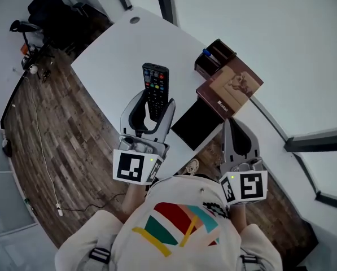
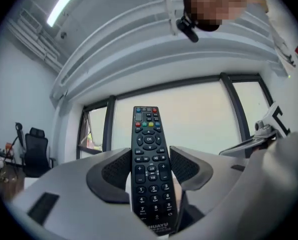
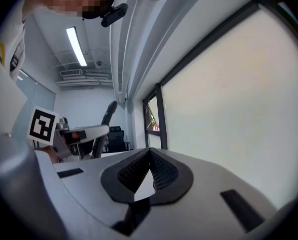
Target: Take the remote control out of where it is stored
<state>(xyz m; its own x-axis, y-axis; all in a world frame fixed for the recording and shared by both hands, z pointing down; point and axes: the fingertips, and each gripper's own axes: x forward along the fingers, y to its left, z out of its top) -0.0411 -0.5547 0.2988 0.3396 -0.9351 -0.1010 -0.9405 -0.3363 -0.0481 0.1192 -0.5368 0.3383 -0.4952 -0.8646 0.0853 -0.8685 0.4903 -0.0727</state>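
Note:
The black remote control (image 1: pixel 156 86) with coloured buttons stands between the jaws of my left gripper (image 1: pixel 153 107), which is shut on its lower half above the white table (image 1: pixel 112 55). In the left gripper view the remote (image 2: pixel 149 164) rises upright between the two dark pads, buttons facing the camera. My right gripper (image 1: pixel 231 124) hovers over the table's near edge beside a flat black tray (image 1: pixel 195 124). It is shut with nothing in it, and its pads meet in the right gripper view (image 3: pixel 149 156).
A brown box (image 1: pixel 230 89) lies on the table right of the remote, with a dark holder (image 1: pixel 215 55) carrying a blue pen behind it. A black office chair (image 1: pixel 55 16) stands on the wooden floor (image 1: pixel 72 129) at far left. Windows run along the table's far side.

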